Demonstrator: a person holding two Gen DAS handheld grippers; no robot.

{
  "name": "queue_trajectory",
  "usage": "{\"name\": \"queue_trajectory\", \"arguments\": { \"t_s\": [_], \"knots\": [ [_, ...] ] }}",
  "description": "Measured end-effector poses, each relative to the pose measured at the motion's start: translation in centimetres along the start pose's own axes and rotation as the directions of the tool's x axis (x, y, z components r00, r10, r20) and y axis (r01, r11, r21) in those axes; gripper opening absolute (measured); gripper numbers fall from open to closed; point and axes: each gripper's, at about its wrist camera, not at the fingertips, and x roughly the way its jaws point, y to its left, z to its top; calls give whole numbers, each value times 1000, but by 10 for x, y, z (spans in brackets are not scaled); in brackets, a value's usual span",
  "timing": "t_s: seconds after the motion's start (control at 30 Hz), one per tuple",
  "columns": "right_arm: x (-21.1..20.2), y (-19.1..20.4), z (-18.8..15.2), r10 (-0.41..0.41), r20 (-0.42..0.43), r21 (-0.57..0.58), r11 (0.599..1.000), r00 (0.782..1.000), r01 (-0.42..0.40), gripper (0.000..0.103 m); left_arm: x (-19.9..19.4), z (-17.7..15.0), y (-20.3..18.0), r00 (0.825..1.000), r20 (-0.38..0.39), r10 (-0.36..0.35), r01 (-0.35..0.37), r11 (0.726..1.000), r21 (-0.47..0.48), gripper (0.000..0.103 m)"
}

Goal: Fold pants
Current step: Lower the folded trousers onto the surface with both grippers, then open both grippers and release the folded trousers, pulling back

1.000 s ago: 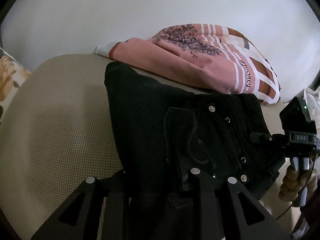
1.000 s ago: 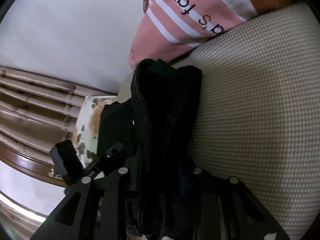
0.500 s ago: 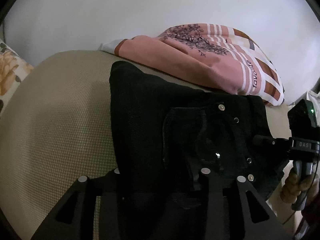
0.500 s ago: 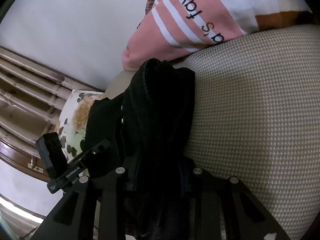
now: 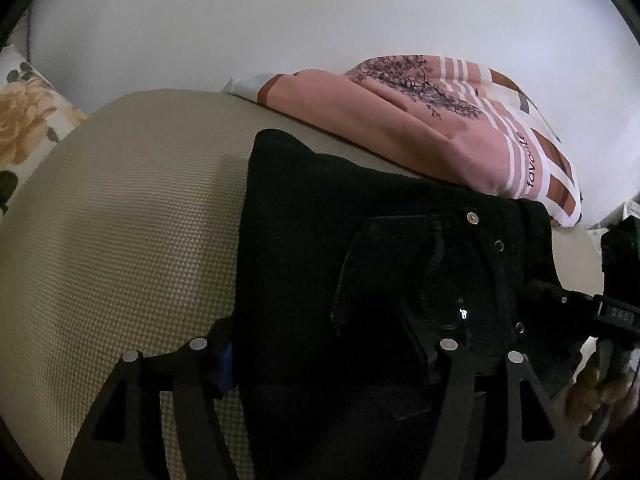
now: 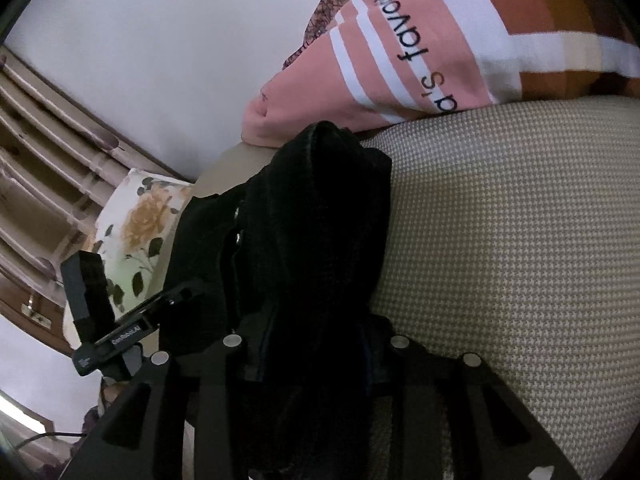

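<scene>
Only leftward: riveted pocket point(image 5: 420, 268) on black pants point(image 5: 320, 240).

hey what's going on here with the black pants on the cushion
A person with a gripper in each hand is folding black pants on a beige cushion. The left gripper has just been opening, its jaws now spread wide with the folded pants between them. The right gripper is clamped on a bunched edge of the pants. A pink striped pillow lies behind.
</scene>
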Motion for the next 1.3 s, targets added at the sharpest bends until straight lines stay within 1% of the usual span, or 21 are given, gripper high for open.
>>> {"name": "queue_trajectory", "arguments": {
  "t_s": [0.23, 0.37, 0.43, 0.53, 0.57, 0.6, 0.63, 0.7, 0.77, 0.9, 1.0, 1.07, 1.13, 1.2, 1.3],
  "knots": [
    [4, 12, -2, -64, 34, -33, 997, 997, 65, 35, -4, -1, 2, 999, 34, 35, -35, 999, -14, 71],
    [4, 20, -5, -110, 65, -53, 992, 992, 113, 42, -4, -1, 3, 996, 49, 71, -69, 997, -25, 75],
    [5, 23, -6, -135, 82, -61, 988, 987, 140, 46, -4, -1, 3, 995, 51, 86, -84, 996, -29, 79],
    [5, 28, -7, -183, 110, -75, 979, 977, 191, 56, -4, -2, 3, 994, 55, 97, -96, 995, -30, 80],
    [6, 30, -8, -196, 117, -82, 975, 974, 207, 62, -5, -2, 4, 994, 55, 96, -94, 995, -32, 81],
    [7, 33, -8, -200, 120, -92, 973, 972, 211, 72, -5, -3, 5, 994, 56, 92, -90, 995, -38, 81],
    [9, 36, -9, -201, 116, -110, 971, 973, 213, 76, -5, -3, 6, 994, 57, 90, -87, 995, -43, 81],
    [16, 45, -10, -223, 104, -159, 958, 969, 238, 87, -6, -3, 7, 994, 60, 89, -85, 995, -54, 81],
    [21, 52, -13, -260, 105, -193, 941, 960, 277, 88, -6, -3, 9, 994, 64, 93, -89, 994, -64, 81],
    [18, 50, -13, -249, 116, -169, 949, 962, 266, 88, -10, -4, 9, 990, 88, 111, -105, 992, -68, 81],
    [12, 44, -13, -252, 144, -127, 954, 957, 270, 88, -14, -5, 7, 985, 114, 127, -120, 991, -64, 81],
    [7, 41, -14, -270, 175, -93, 953, 947, 288, 88, -18, -7, 5, 981, 138, 139, -132, 990, -57, 81],
    [3, 42, -15, -293, 206, -85, 945, 934, 315, 88, -21, -8, 4, 977, 151, 149, -142, 988, -53, 81],
    [1, 48, -19, -325, 237, -103, 929, 915, 357, 88, -21, -9, 3, 975, 154, 158, -152, 987, -51, 81],
    [6, 60, -22, -367, 246, -169, 895, 897, 413, 88, -21, -9, 1, 972, 161, 173, -167, 985, -50, 81]
  ]
}}
